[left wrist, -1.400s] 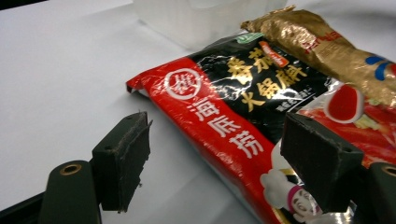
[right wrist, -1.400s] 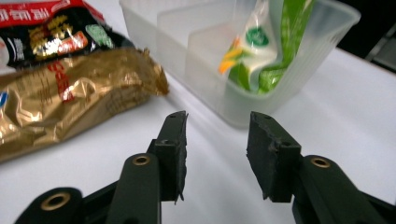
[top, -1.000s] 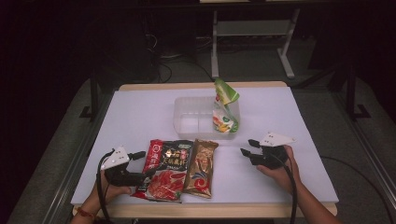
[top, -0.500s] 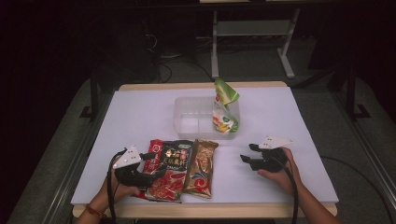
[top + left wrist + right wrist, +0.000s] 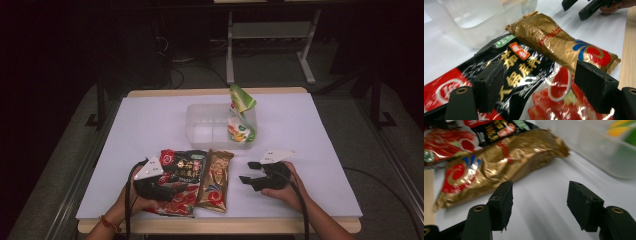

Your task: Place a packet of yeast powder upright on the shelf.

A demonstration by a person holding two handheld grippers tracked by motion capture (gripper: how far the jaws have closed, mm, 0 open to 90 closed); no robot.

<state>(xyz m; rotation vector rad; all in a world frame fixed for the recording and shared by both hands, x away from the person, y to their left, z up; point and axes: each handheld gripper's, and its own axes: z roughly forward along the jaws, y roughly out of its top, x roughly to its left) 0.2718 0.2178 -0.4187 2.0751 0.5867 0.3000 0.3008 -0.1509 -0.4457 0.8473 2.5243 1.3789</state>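
Counted on the white surface (image 5: 150, 125): three snack packets, one clear plastic tub (image 5: 207, 127), two tongs. Lay flat at lower centre of the high view, side by side: a glossy red-and-black packet (image 5: 182, 182) and a crinkled gold foil packet (image 5: 215, 181), long and pillow-shaped. Stood upright in the tub's right end: a green packet (image 5: 240, 117). Hovered over the red-and-black packet, jaws spread wide and gripping nothing: the left tongs (image 5: 537, 86). Sat just right of the gold packet, apart from it: the right tongs (image 5: 540, 203), jaws lately widening, released, with bare surface between them. Rectangular and shallow, the tub, with rounded corners.
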